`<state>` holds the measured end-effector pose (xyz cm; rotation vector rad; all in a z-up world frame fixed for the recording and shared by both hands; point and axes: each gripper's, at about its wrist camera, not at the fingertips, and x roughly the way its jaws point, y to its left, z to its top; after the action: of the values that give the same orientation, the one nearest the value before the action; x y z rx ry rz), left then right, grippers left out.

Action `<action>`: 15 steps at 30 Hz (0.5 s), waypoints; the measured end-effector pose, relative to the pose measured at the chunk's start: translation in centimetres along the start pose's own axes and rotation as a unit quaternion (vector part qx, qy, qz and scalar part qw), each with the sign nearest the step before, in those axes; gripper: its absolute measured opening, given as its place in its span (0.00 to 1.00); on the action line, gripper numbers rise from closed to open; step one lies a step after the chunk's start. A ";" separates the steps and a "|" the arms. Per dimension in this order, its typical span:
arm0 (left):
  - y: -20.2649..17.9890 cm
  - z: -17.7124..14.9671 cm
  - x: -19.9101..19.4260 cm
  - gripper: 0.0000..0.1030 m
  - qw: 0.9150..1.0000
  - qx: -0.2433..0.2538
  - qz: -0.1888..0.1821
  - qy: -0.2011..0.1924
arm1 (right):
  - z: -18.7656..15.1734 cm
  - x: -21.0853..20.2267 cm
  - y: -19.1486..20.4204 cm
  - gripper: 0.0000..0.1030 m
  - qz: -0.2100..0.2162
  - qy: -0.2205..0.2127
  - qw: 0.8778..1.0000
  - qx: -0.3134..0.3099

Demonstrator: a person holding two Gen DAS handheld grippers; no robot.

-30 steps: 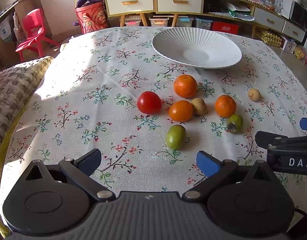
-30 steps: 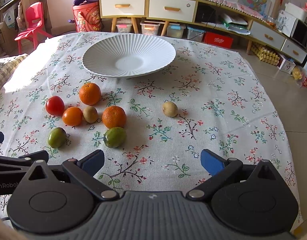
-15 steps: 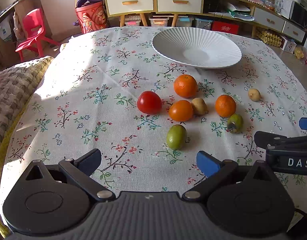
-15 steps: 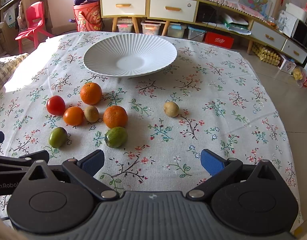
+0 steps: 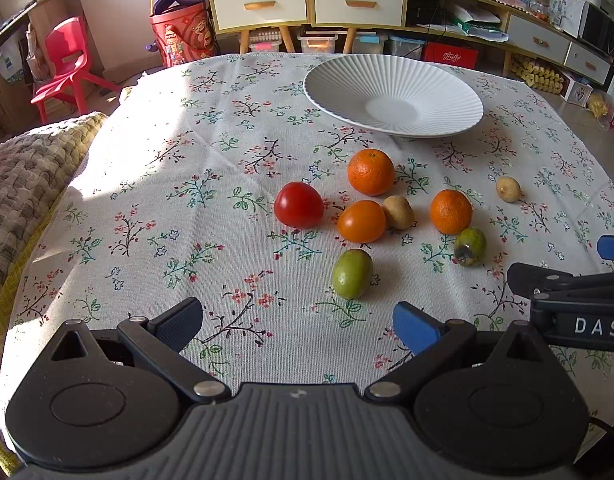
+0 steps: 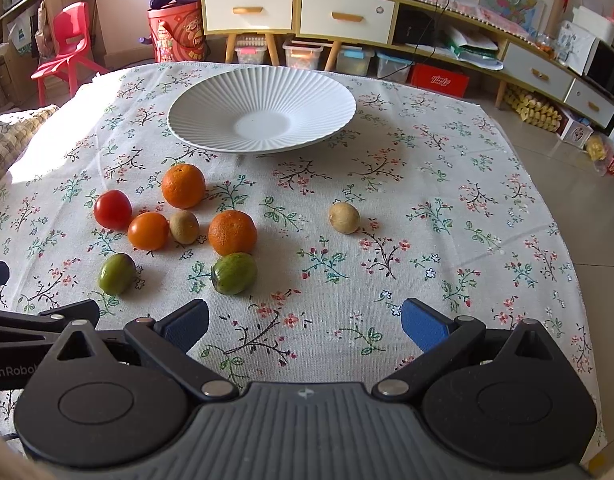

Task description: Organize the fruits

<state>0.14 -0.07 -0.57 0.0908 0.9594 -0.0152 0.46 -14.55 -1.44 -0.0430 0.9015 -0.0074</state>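
Fruits are scattered on the floral tablecloth (image 6: 427,184), near side of the empty white plate (image 6: 211,128): red tomato (image 6: 112,209), three oranges, green fruits, one kiwi (image 6: 344,217) set apart on the right. Left gripper (image 5: 297,322) and right gripper (image 6: 305,320) are held wide apart-jawed, nothing gripped, above the near table edge.

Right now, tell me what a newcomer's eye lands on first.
The big white ribbed plate sits empty at the far side of the flowered tablecloth. Nearer, a bright cluster of fruit stands out: a red tomato, oranges and green fruits, with one small brown fruit alone to the right.
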 end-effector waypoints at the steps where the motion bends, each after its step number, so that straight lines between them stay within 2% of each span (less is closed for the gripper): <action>1: 0.0 0.0 0.0 0.89 1.000 0.000 0.000 0.000 | 0.0 0.0 0.0 1.00 0.000 0.000 1.000 0.000; 15: 0.3 -0.1 0.2 0.89 1.000 0.000 0.003 0.002 | -0.2 0.1 0.3 1.00 0.000 0.002 1.000 -0.004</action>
<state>0.15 0.24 -0.78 0.0938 0.9625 -0.0084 0.36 -14.21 -1.65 -0.0506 0.9056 -0.0032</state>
